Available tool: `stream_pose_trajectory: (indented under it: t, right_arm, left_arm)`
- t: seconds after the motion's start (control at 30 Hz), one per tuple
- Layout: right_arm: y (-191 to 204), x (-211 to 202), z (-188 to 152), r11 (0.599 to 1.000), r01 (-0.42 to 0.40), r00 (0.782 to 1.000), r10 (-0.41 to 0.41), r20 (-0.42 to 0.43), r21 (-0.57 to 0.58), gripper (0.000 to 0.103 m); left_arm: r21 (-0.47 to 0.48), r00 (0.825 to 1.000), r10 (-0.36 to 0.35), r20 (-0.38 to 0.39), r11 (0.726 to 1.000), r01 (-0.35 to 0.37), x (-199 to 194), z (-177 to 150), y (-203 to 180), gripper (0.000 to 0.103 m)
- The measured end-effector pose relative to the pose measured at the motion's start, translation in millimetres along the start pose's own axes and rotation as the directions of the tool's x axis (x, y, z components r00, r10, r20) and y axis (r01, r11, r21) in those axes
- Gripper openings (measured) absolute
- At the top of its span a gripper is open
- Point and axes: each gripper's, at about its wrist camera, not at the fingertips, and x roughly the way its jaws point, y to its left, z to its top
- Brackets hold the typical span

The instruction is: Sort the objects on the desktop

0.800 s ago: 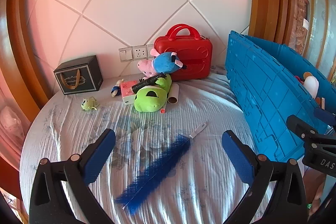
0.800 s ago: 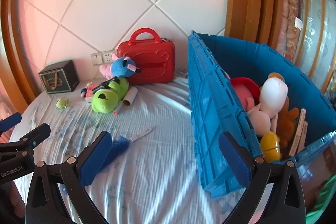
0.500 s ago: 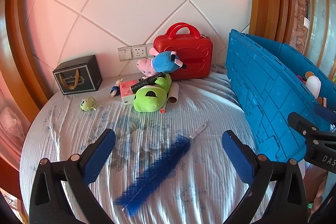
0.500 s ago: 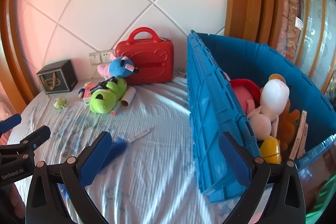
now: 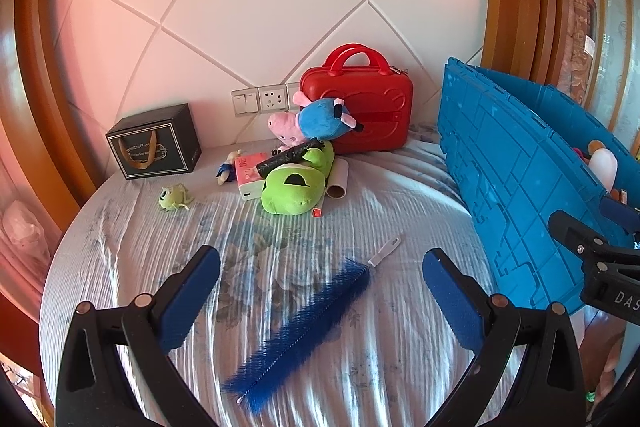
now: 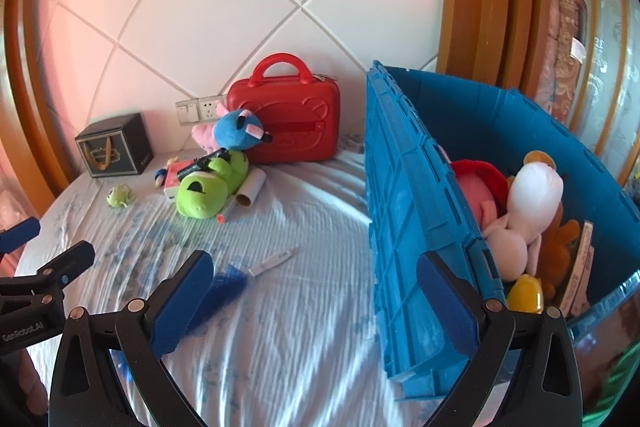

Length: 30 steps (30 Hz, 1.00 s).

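Note:
A blue bristle brush with a white handle point(image 5: 304, 323) lies on the cloth between my left gripper's open fingers; it also shows in the right wrist view point(image 6: 228, 285). My left gripper point(image 5: 320, 291) is open and empty above it. My right gripper point(image 6: 316, 291) is open and empty, beside the blue crate point(image 6: 404, 211) that holds plush toys point(image 6: 532, 195). A green plush point(image 5: 296, 183), a blue and pink plush point(image 5: 316, 119), a black tube, a pink box point(image 5: 248, 173) and a paper roll point(image 5: 338, 179) sit in a pile at the back.
A red case point(image 5: 360, 111) leans on the tiled wall. A black gift box point(image 5: 154, 143) stands at the back left, a small green monster toy point(image 5: 174, 197) in front of it. The crate point(image 5: 516, 179) fills the right side. The round table's edge curves at left.
Both views have shifted slightly; the right gripper has edged a little forward and left. Nothing on the table has moved, and both grippers stay open.

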Motion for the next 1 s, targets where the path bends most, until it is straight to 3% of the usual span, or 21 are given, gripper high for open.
stream_pose_trajectory:
  t: [0.7, 1.0]
  right_arm:
    - [11, 11, 6, 1.000, -0.006, 1.000, 0.006, -0.011, 0.009, 0.103]
    - [47, 60, 23, 0.998, -0.063, 0.996, 0.063, -0.068, -0.005, 0.103]
  left_arm:
    - [0.021, 0.999, -0.038, -0.016, 0.999, 0.039, 8, 7, 17, 0.103]
    - [0.008, 0.996, -0.024, -0.085, 1.000, 0.024, 54, 11, 57, 0.103]
